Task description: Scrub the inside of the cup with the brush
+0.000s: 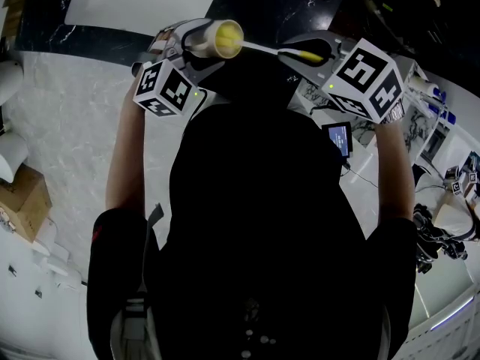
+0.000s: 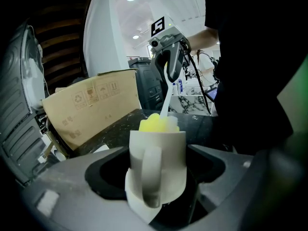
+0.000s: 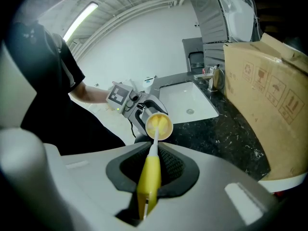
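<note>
My left gripper (image 1: 196, 42) is shut on a white cup with a handle (image 2: 156, 172), held on its side with its mouth toward the right gripper. The cup (image 1: 217, 39) shows a yellow inside in the head view. My right gripper (image 1: 311, 53) is shut on the yellow handle of a brush (image 3: 149, 174). The brush's thin white neck (image 1: 261, 48) runs into the cup's mouth (image 3: 159, 125). Its yellow bristle head (image 2: 159, 123) sits inside the cup, poking past the rim. Both grippers are held up in front of the person's dark torso.
A black marble counter (image 3: 226, 134) holds a white sink basin (image 3: 185, 101) with a tap (image 3: 208, 79). A large cardboard box (image 3: 267, 95) stands on the counter at the right. Another cardboard box (image 1: 22, 201) lies on the pale floor at left.
</note>
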